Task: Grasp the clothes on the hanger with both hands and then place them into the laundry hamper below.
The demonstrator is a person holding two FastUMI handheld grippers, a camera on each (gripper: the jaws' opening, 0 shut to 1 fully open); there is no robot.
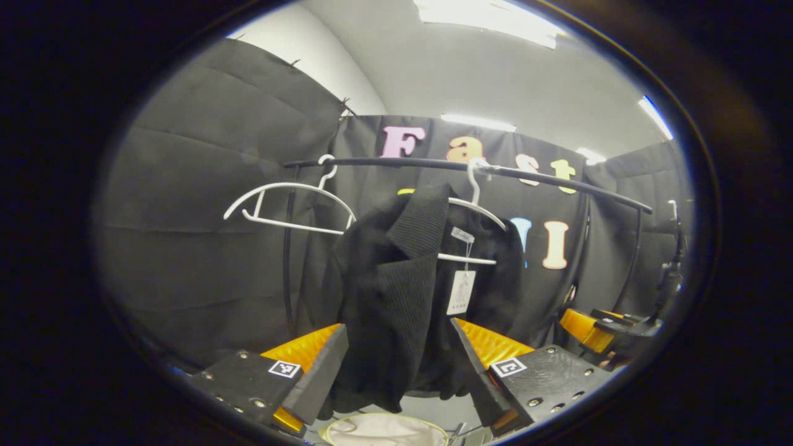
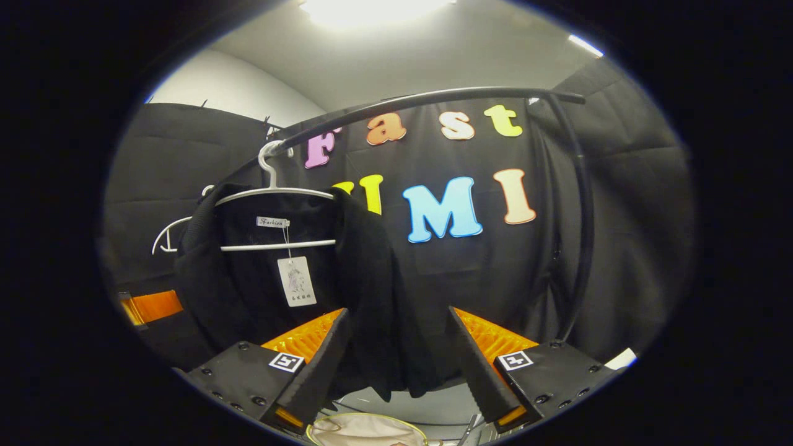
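A black knit garment (image 1: 384, 279) hangs on a white hanger (image 1: 477, 207) from a dark rail (image 1: 396, 163), with a paper tag (image 1: 461, 291) at its neck. My left gripper (image 1: 398, 327) is open, and the garment's front panel hangs between its fingers. In the right gripper view the same garment (image 2: 365, 266) hangs on its hanger (image 2: 272, 192), and my right gripper (image 2: 398, 313) is open around the other hanging panel. The pale rim of the laundry hamper (image 1: 384, 430) (image 2: 365, 430) lies below both grippers.
An empty white hanger (image 1: 288, 186) (image 2: 167, 235) hangs on the rail to the garment's side. The rail's upright post (image 2: 582, 235) curves down at the right. The other gripper (image 1: 582, 328) appears at the right edge, and likewise (image 2: 152, 305) at the left edge.
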